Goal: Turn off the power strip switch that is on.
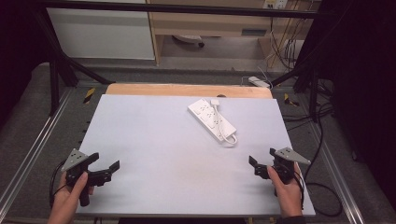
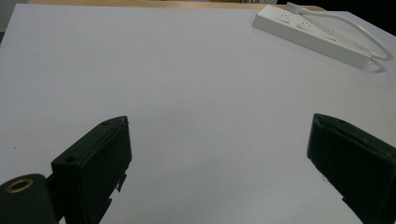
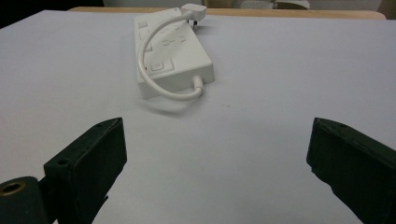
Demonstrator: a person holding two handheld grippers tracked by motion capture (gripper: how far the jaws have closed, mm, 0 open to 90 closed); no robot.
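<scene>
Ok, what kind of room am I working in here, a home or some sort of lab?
Most likely a lab or workshop recording rig, not a home. The white table sits inside a black metal frame, loose cables trail over the grey floor behind it, and only a white power strip lies on top.

white power strip (image 1: 211,119), grey table (image 1: 154,154), grippers apart
</scene>
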